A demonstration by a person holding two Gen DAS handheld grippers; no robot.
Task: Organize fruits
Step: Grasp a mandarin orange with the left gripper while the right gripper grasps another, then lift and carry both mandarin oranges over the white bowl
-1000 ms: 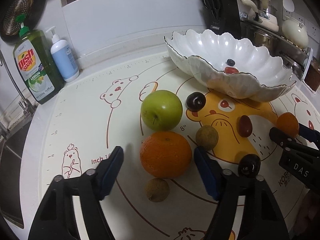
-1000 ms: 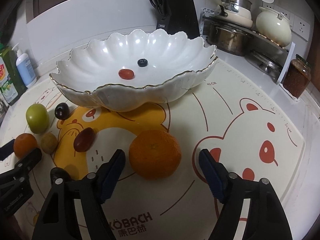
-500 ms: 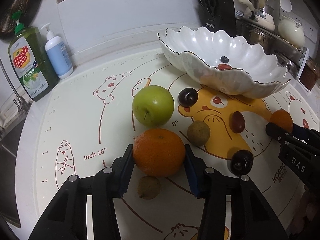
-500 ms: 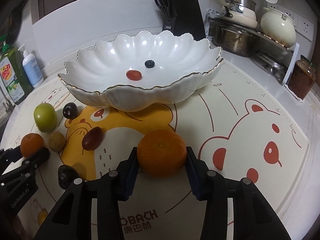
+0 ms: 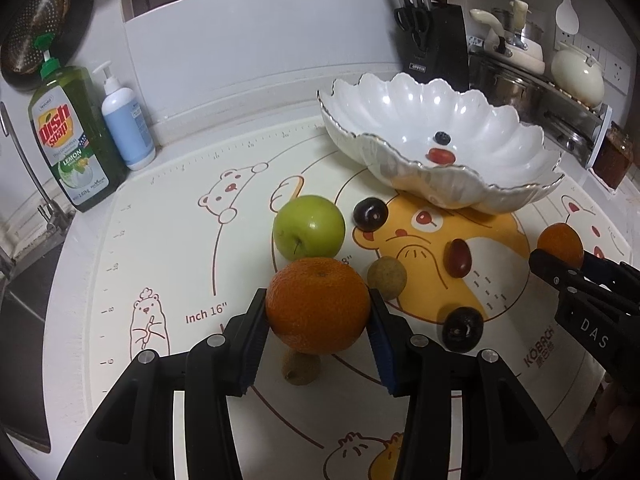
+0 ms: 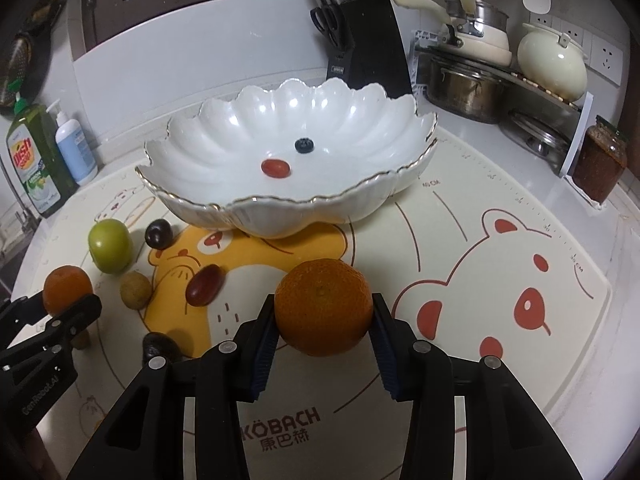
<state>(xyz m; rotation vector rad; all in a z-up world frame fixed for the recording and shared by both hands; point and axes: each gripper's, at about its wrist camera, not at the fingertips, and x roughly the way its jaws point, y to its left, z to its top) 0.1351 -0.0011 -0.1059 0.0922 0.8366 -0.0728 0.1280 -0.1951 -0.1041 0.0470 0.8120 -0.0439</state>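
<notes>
On the left, the left gripper [image 5: 318, 320] has just closed its fingers on the left orange [image 5: 318, 305], lifted just over a small brown fruit [image 5: 301, 368] on the bench mat [image 5: 168, 248]. A smooth round skin could roll free there. To the right, the right gripper [image 6: 323, 318] has just clenched the right orange [image 6: 323, 307]; both must clear the scalloped bowl [image 6: 360, 196] rim, or they may clip it.

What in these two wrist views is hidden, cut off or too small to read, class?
- Left wrist view: the small brown fruit is half hidden behind the left orange.
- Right wrist view: the dark fruit is partly covered by the right gripper.
- Both views: the knife block label is too small to read.
</notes>
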